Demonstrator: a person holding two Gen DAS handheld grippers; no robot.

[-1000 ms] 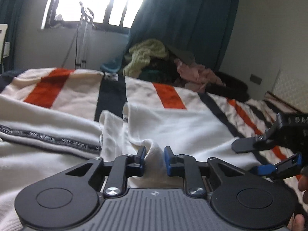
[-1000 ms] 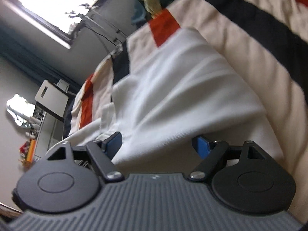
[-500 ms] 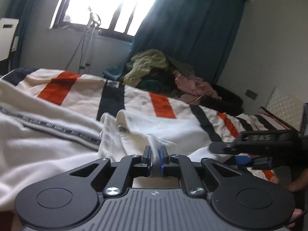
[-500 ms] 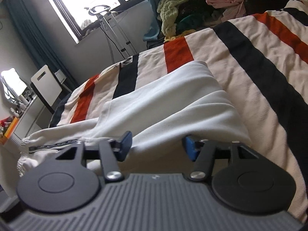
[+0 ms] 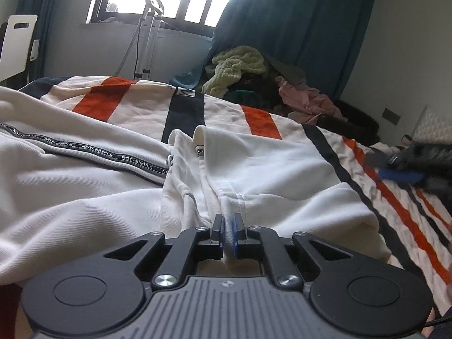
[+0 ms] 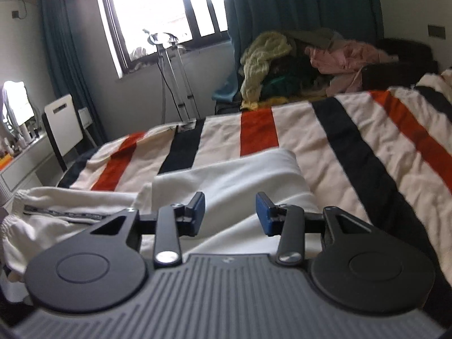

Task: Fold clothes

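Note:
A white garment (image 5: 268, 166) with a black "NOT-SIMPLE" tape band (image 5: 84, 148) lies spread on the striped bed. My left gripper (image 5: 226, 227) is shut on a fold of its white fabric at the near edge. In the right wrist view the same white garment (image 6: 248, 175) lies below and ahead of my right gripper (image 6: 230, 212), which is open and holds nothing. That right gripper (image 5: 406, 166) shows blurred at the right edge of the left wrist view, above the blanket.
The bed carries a blanket (image 6: 353, 141) striped cream, orange and dark navy. A heap of clothes (image 6: 296, 62) is piled at the far end by teal curtains. A metal stand (image 6: 172, 79) is under the window, a white chair (image 6: 63, 130) and desk at left.
My left gripper closed on the white fabric fold and keeps its hold. The right gripper stayed open, lifted off the garment and levelled out.

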